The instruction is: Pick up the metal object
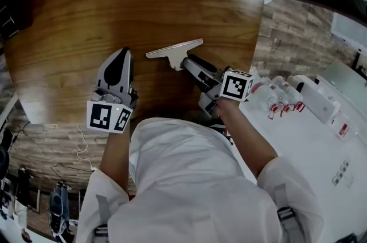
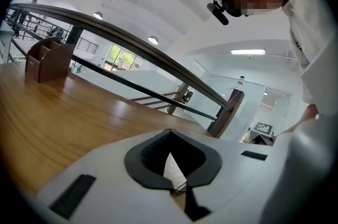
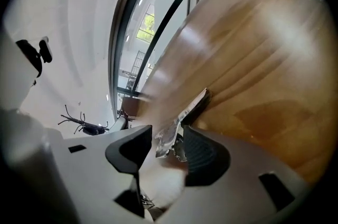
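Wooden table [image 1: 86,1] fills the head view, with a railing behind it. Your right gripper [image 1: 186,62] has its jaws pressed on the handle of the metal object [image 1: 174,49], whose wide flat end points away from you over the tabletop; I cannot tell if it touches the wood. Your left gripper [image 1: 123,54] hovers just beside it, its jaws together and holding nothing.
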The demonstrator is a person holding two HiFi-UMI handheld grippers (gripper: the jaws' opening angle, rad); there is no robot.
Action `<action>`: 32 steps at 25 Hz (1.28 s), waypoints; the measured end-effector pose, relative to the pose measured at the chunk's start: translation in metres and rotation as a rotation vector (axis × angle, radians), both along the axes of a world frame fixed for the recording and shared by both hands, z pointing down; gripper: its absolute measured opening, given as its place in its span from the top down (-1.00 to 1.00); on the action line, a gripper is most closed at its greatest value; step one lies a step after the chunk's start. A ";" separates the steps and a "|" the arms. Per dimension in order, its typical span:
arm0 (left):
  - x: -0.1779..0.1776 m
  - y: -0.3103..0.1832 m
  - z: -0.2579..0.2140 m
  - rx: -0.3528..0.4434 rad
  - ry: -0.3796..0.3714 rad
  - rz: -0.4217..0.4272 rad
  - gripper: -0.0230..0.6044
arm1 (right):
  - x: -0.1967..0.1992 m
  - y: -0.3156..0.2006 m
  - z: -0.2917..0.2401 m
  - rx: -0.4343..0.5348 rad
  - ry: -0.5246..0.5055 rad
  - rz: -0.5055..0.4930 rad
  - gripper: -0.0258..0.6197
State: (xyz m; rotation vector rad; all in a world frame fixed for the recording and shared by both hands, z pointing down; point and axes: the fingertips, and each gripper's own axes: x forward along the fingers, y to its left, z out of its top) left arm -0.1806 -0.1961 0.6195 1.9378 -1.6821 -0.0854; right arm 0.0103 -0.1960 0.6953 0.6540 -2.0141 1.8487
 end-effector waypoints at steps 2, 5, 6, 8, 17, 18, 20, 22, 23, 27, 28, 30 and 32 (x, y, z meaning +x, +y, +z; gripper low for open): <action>-0.006 0.002 0.003 -0.003 0.002 -0.007 0.89 | -0.001 0.007 -0.001 -0.022 -0.007 0.008 0.34; -0.012 0.006 0.006 -0.008 0.006 -0.017 0.89 | -0.008 0.018 -0.006 -0.032 -0.047 -0.016 0.37; -0.014 0.006 0.007 -0.009 0.008 -0.018 0.89 | -0.011 0.022 -0.007 -0.038 -0.061 -0.020 0.39; -0.015 0.006 0.010 -0.013 0.013 -0.018 0.89 | -0.018 0.023 -0.009 -0.039 -0.103 -0.027 0.46; -0.002 0.003 0.010 -0.012 0.051 0.016 0.89 | -0.019 0.009 -0.005 -0.098 -0.186 0.074 0.83; -0.004 0.002 0.010 -0.010 0.052 0.016 0.89 | -0.021 0.008 -0.008 -0.093 -0.199 0.080 0.84; -0.008 0.002 0.008 -0.004 0.050 0.013 0.89 | -0.024 0.005 -0.013 -0.081 -0.221 0.092 0.84; -0.013 0.004 0.005 0.004 0.048 0.012 0.89 | -0.028 0.004 -0.018 -0.063 -0.234 0.104 0.84; -0.015 0.005 0.003 0.008 0.046 0.014 0.89 | -0.028 0.004 -0.021 -0.051 -0.239 0.111 0.84; -0.021 0.006 -0.014 0.038 0.038 0.024 0.89 | -0.024 -0.001 -0.041 0.019 -0.249 0.143 0.83; -0.022 0.006 -0.019 0.048 0.038 0.025 0.89 | -0.023 -0.002 -0.047 0.037 -0.252 0.152 0.83; -0.024 0.008 -0.032 0.070 0.033 0.032 0.89 | -0.022 -0.006 -0.061 0.071 -0.271 0.172 0.83; -0.026 0.011 -0.046 0.092 0.023 0.038 0.89 | -0.023 -0.008 -0.079 0.114 -0.306 0.185 0.84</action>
